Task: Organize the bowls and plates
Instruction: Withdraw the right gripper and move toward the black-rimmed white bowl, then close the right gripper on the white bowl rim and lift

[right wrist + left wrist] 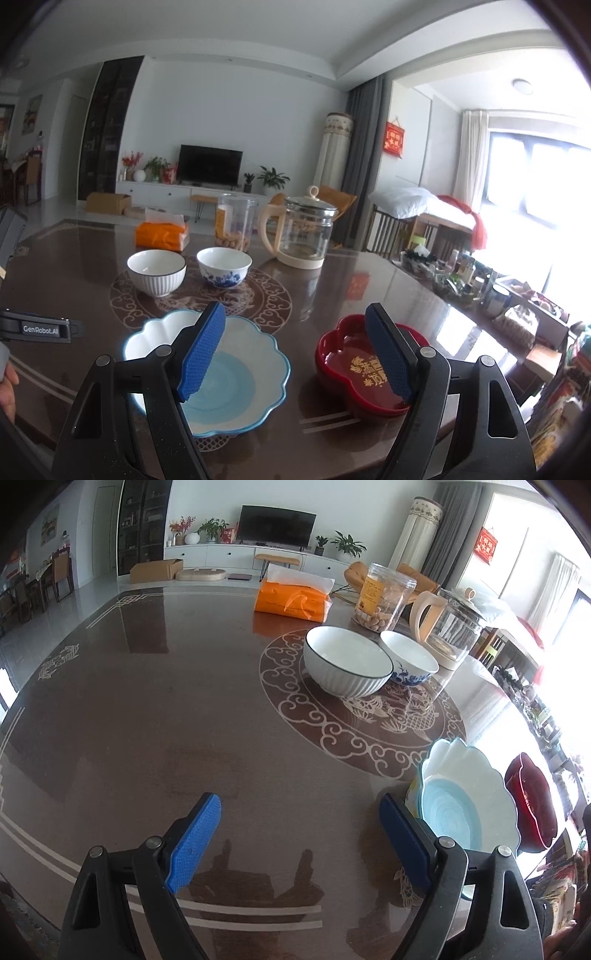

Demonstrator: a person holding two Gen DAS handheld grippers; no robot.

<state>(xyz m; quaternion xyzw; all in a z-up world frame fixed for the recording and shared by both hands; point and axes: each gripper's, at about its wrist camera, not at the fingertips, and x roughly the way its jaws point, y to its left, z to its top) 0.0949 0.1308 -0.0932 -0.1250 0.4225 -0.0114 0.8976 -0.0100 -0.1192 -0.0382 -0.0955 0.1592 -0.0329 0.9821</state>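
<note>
Both claws gape wide, nothing gripped: left gripper point(299, 843) over bare table point(147, 720), lower left. Right gripper point(295, 354) hangs between scalloped plate point(255, 354) and red dish point(340, 350), lower centre.

**Count of things on the table**

There are two round bowls: one ribbed white bowl point(156, 272) and one blue-flowered bowl point(224, 266). There are two scalloped dishes: one white-and-blue plate point(255, 354) and one red dish point(347, 354). Also one glass kettle point(304, 236), one clear jar point(236, 221) and one orange tissue pack point(160, 234).
</note>
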